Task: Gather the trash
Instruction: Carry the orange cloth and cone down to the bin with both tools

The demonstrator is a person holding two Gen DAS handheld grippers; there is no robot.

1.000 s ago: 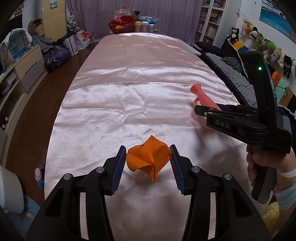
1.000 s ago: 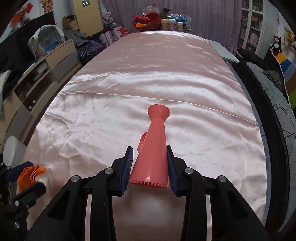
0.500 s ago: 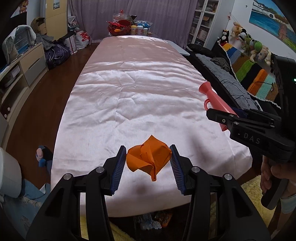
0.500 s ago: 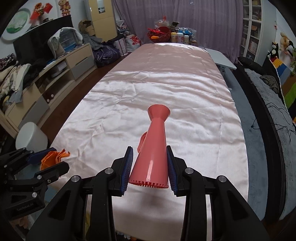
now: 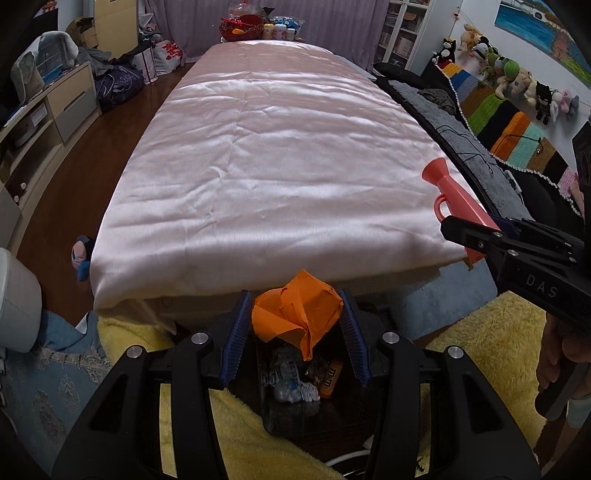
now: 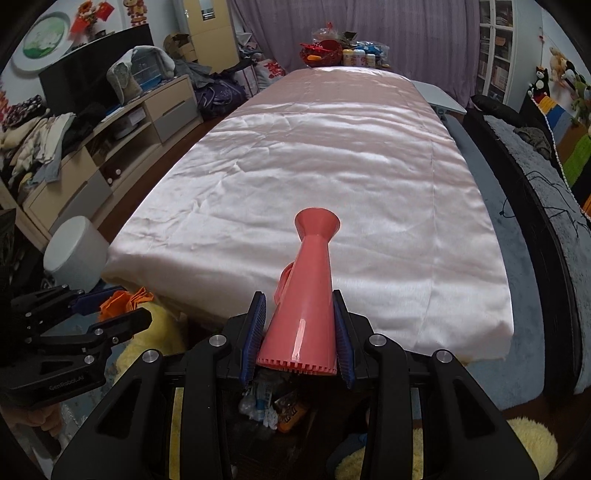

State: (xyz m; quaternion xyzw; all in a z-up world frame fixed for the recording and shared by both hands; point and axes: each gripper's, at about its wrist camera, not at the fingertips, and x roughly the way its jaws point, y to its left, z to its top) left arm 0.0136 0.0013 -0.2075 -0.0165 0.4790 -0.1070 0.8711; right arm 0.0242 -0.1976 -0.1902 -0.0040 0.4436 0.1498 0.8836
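Note:
My left gripper [image 5: 295, 317] is shut on a crumpled orange paper [image 5: 295, 314] and holds it in the air above a dark bin [image 5: 295, 402] on the floor, off the near end of the table. My right gripper [image 6: 299, 332] is shut on a pink plastic horn [image 6: 306, 295], also held above the bin [image 6: 269, 413]. The bin holds wrappers and a crushed bottle [image 5: 291, 384]. The horn also shows at the right in the left wrist view [image 5: 454, 199]. The orange paper shows at the left in the right wrist view [image 6: 125, 301].
The long table under pink satin cloth [image 5: 277, 155] stretches ahead, with a red basket and bottles [image 5: 255, 27] at its far end. A yellow fluffy rug [image 5: 480, 332] surrounds the bin. A white stool [image 6: 74, 251] stands left, a dark sofa [image 6: 535, 192] right.
Both grippers have pulled back off the table and dropped lower, each keeping its load. The bin with trash has come into view beneath them.

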